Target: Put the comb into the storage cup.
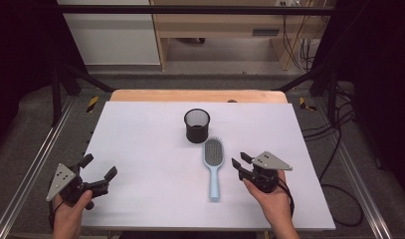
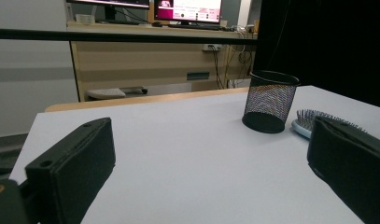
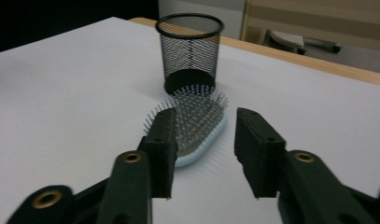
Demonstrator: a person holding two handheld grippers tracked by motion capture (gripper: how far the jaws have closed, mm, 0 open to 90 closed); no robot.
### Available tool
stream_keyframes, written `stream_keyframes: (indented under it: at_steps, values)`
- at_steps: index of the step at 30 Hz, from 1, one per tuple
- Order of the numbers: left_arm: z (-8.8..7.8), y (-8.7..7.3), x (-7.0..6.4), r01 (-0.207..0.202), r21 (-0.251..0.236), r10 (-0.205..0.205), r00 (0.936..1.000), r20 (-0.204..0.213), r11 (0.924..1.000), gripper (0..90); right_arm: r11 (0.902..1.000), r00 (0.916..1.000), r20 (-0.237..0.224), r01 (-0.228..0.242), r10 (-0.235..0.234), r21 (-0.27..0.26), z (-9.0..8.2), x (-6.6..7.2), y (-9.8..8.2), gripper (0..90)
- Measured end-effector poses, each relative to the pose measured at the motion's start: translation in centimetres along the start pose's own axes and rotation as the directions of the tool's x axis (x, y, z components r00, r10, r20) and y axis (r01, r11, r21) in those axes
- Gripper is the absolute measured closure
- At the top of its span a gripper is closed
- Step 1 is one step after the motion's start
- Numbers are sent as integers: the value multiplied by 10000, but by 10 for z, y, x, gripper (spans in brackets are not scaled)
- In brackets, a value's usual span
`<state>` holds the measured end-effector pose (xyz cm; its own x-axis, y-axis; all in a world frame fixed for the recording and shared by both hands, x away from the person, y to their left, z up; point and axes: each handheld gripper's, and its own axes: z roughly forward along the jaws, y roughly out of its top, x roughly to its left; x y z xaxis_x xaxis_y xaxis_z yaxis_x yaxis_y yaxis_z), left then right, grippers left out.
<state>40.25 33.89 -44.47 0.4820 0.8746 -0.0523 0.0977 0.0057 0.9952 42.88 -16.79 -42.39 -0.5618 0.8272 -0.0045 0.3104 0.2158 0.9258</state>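
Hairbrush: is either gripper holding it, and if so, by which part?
Neither. The hairbrush lies free on the table; the right gripper stands open beside it, the left gripper open, apart.

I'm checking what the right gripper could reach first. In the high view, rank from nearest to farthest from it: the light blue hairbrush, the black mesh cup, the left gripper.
1. Light blue plastic hairbrush: just left of the right gripper, lying lengthwise.
2. Black wire-mesh cup: farther up the table, beyond the brush head.
3. Left gripper: across the table at its left edge.
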Motion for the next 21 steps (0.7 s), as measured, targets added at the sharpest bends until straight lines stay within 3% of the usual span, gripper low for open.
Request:
stream_keyframes:
  at_steps: [3, 10, 21]
  values:
    - [0, 0, 0, -51, 11, 51, 9999, -117, 10000, 10, 9986, 9971, -586, 504, -494, 162, 8, 16, 5, 768]
    - [0, 0, 0, -56, 91, 57, 9999, -118, 9999, 10, 9938, 9864, -1424, 915, -818, 626, 25, 44, 4, 875]
    - [0, 0, 0, -176, 134, 177, 9998, -96, 9998, 10, 9839, 9796, -1832, 1089, -821, 1418, 42, 63, -1, 900]
